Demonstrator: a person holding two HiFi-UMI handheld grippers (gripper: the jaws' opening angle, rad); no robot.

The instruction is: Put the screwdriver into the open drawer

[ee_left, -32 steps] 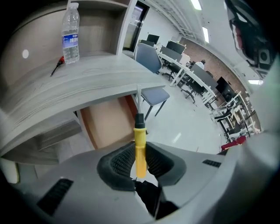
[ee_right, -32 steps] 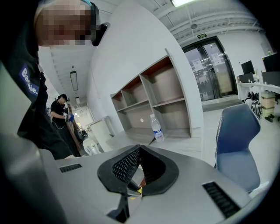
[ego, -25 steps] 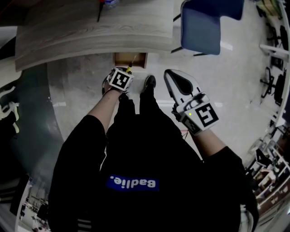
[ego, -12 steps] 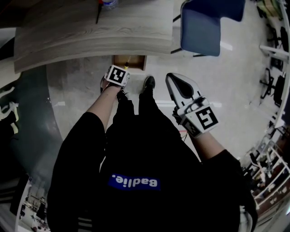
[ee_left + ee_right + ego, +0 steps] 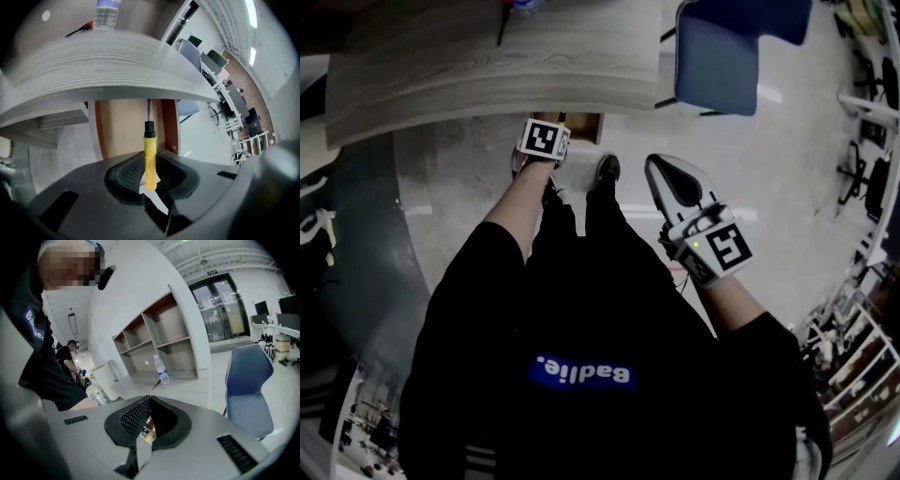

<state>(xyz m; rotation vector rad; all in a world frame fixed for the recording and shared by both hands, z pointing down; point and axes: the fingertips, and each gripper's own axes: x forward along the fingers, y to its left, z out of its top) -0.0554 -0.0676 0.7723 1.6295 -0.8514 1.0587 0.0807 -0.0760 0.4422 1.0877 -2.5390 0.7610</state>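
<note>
My left gripper (image 5: 150, 161) is shut on the yellow handle of the screwdriver (image 5: 150, 147). The black collar and metal shaft point steeply down into the open wooden drawer (image 5: 124, 126) under the table edge. In the head view the left gripper's marker cube (image 5: 544, 140) hangs right at the drawer (image 5: 584, 127) and hides the screwdriver. My right gripper (image 5: 661, 169) is held out to the right above the floor, away from the drawer. Its pads (image 5: 136, 416) meet at the tips with nothing between them.
The grey wood-grain table (image 5: 487, 56) runs across the top of the head view, and the drawer sticks out from under it. A water bottle (image 5: 104, 14) and a red-handled tool (image 5: 77, 30) lie on the table. A blue chair (image 5: 727, 52) stands to the right, and shelves (image 5: 159, 333) stand behind.
My left gripper has moved forward to the table edge over the drawer, sinking a little and rolling about its own line. The right gripper has stayed put.
</note>
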